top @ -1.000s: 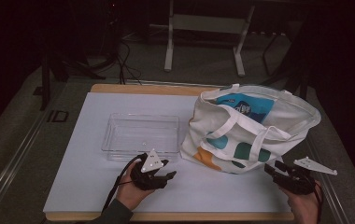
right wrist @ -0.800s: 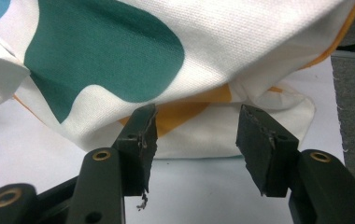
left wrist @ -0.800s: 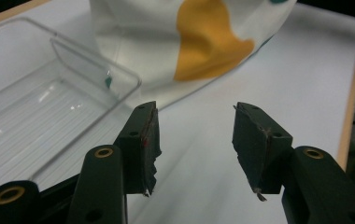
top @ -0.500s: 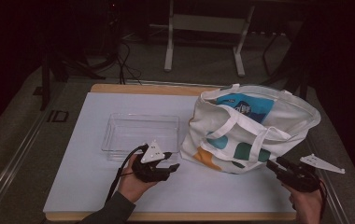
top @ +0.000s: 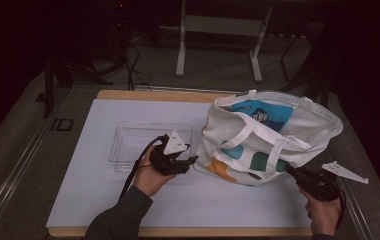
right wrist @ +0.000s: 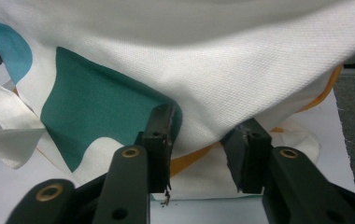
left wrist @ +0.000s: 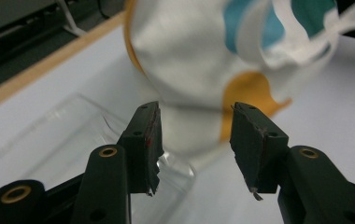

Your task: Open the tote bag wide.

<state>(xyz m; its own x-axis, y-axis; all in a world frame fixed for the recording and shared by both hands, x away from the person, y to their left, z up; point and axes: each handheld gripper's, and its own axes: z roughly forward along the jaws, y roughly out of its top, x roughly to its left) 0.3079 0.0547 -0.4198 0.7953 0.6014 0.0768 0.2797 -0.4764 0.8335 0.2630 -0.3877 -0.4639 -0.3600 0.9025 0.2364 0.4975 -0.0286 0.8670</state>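
Where table lies: one tote bag (top: 273,137), one clear tray (top: 143,142).

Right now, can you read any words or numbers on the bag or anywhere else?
Blue panel inside the tote bag: some white print in the high view, too small and blurred to read.
Outside of the bag: coloured shapes, no letters.
Clear plastic tray: no label to be seen.
Table: no readable text.
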